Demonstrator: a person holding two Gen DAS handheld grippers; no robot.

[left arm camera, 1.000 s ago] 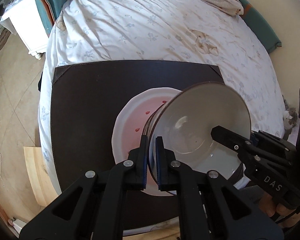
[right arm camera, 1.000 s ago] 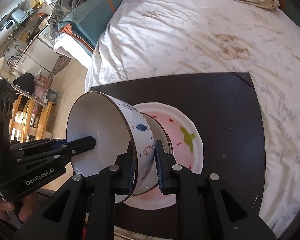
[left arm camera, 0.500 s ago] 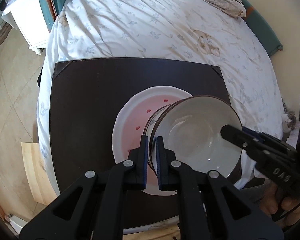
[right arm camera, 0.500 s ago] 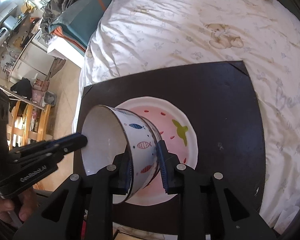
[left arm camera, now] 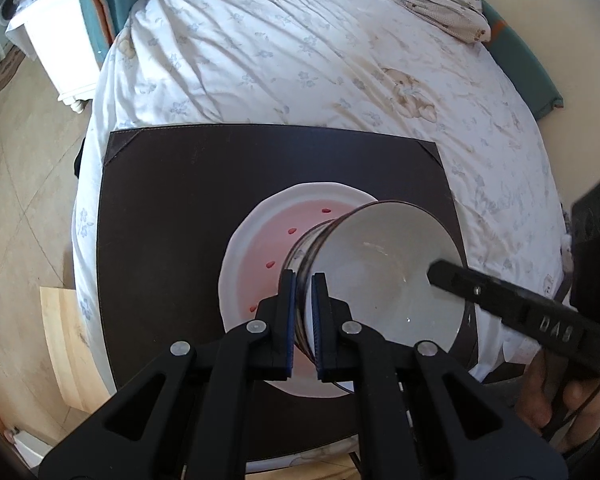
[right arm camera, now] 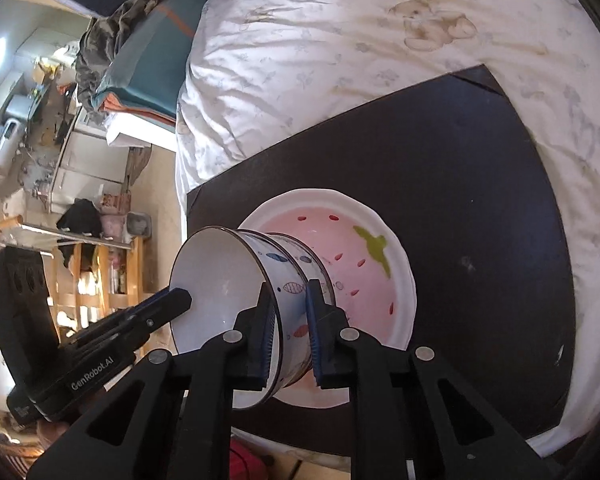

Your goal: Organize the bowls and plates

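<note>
Two white fish-pattern bowls [right arm camera: 284, 280] are nested and stand in a white plate [right arm camera: 384, 240] with a pink centre on the dark mat [right arm camera: 480, 184]. My left gripper [left arm camera: 303, 300] is shut on the bowls' rim at their left side. My right gripper [right arm camera: 288, 320] straddles the upper bowl's wall at the other side, with a small gap on the outer finger. The upper bowl [left arm camera: 384, 276] shows its empty white inside in the left wrist view, over the plate [left arm camera: 260, 248]. Each gripper shows in the other's view.
The mat [left arm camera: 172, 208] lies on a bed with a white flowered sheet [left arm camera: 300, 52]. A white nightstand [left arm camera: 48, 40] and tiled floor are to the left. A wooden board [left arm camera: 66, 344] lies beside the bed. Folded teal bedding [right arm camera: 156, 56] lies at the head.
The tilted upper bowl has come down and settled into the lower bowl on the plate. My right gripper's fingers have eased apart on its wall. My left gripper stays shut on the rim.
</note>
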